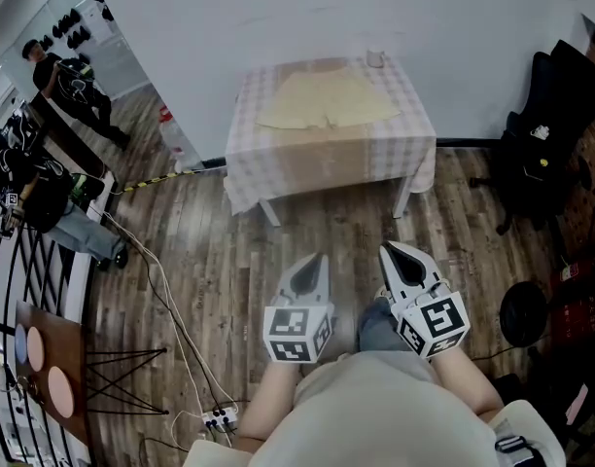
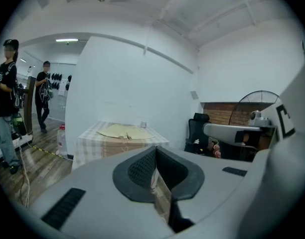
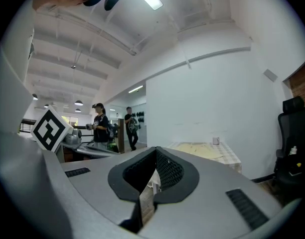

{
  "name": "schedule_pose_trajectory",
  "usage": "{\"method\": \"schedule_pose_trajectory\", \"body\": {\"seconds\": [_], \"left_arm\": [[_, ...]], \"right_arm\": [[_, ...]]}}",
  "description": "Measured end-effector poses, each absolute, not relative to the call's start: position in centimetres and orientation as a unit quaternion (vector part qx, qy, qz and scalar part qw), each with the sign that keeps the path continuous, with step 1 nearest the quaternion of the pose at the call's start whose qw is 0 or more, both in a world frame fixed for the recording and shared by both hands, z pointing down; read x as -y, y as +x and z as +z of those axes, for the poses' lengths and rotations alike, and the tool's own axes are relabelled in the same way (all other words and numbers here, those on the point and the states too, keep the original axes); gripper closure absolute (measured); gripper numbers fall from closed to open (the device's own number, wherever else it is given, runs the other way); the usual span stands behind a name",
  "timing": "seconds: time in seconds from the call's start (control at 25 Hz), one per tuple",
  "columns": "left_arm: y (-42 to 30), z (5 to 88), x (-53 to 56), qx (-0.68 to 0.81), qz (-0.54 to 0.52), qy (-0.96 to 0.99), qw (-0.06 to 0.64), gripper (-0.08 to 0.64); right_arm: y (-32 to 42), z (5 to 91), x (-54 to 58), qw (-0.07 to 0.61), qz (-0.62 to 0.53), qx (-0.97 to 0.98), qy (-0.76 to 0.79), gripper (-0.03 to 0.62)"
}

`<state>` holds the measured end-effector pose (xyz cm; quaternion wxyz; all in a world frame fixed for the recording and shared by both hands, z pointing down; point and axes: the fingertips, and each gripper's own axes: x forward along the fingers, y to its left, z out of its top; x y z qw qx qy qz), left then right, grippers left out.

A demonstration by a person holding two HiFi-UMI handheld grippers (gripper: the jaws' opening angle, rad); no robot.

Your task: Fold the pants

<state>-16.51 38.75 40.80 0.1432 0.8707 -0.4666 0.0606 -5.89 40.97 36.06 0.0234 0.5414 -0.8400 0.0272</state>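
Tan pants [image 1: 327, 100] lie spread flat on a table with a checked cloth [image 1: 327, 168] against the white wall, well ahead of me. My left gripper [image 1: 317, 259] and right gripper [image 1: 390, 249] are held side by side over the wooden floor, short of the table and apart from it. Both are shut with nothing between their jaws. In the left gripper view the pants [image 2: 123, 131] show beyond my shut left gripper [image 2: 155, 156]. In the right gripper view the pants [image 3: 200, 148] lie far off, past my shut right gripper [image 3: 156, 166].
A small cup [image 1: 375, 58] stands at the table's far right corner. A black office chair [image 1: 550, 115] is right of the table, with a floor fan [image 1: 526, 314] nearer me. People [image 1: 69, 81] stand at far left. Cables [image 1: 171, 319] run across the floor on the left.
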Motion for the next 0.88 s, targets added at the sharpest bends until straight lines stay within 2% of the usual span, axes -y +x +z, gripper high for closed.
{"method": "schedule_pose_trajectory", "body": {"seconds": [0.44, 0.88], "left_arm": [[-16.8, 42.0, -34.4, 0.486, 0.064, 0.855, 0.166, 0.555], [-14.8, 41.2, -24.4, 0.508, 0.057, 0.843, 0.166, 0.555]], "right_arm": [[-5.3, 36.6, -35.8, 0.014, 0.05, 0.847, 0.529, 0.592], [-2.4, 35.6, -25.9, 0.015, 0.038, 0.858, 0.512, 0.592]]}}
